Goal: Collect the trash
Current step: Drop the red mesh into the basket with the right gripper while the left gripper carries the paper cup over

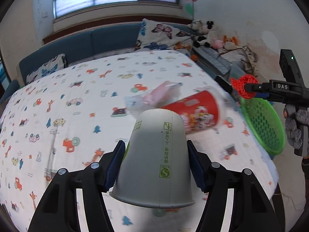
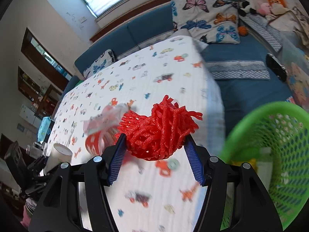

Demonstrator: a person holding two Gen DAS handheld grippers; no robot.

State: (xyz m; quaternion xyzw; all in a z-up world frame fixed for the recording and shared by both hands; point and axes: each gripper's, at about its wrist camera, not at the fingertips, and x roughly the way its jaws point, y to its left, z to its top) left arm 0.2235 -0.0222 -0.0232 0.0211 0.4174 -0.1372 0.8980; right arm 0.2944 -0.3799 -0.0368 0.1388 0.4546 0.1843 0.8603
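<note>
We've got both tongs loaded. The left gripper [image 1: 154, 162] is clamped on a white paper cup [image 1: 154, 160], upside down, blue pads pressing the side walls about mid-height, rim toward the camera. The cup looks empty and light, with thin walls that would crush if we squeeze harder; the taper means it could slip out toward the narrow end, so gripping nearer the rolled rim seems safer.

The right gripper [image 2: 154, 150] is clenched on a red foam fruit net [image 2: 157, 129], bunched into a wad between the pads. We judge it very light, soft and springy; it compresses easily, won't break, and any hold through the bulk works.

Both pieces are held above the cartoon-print tablecloth [image 1: 77, 96]. The green mesh basket [image 2: 270, 154] sits at the table's right edge, just beside the right gripper, something pale and yellow already inside.

Still on the table: a red printed paper tub [image 1: 195, 110] on its side and a crumpled plastic wrapper [image 1: 152, 96], touching each other. The wrapper is probably flimsy and slippery; pinch a fold.
</note>
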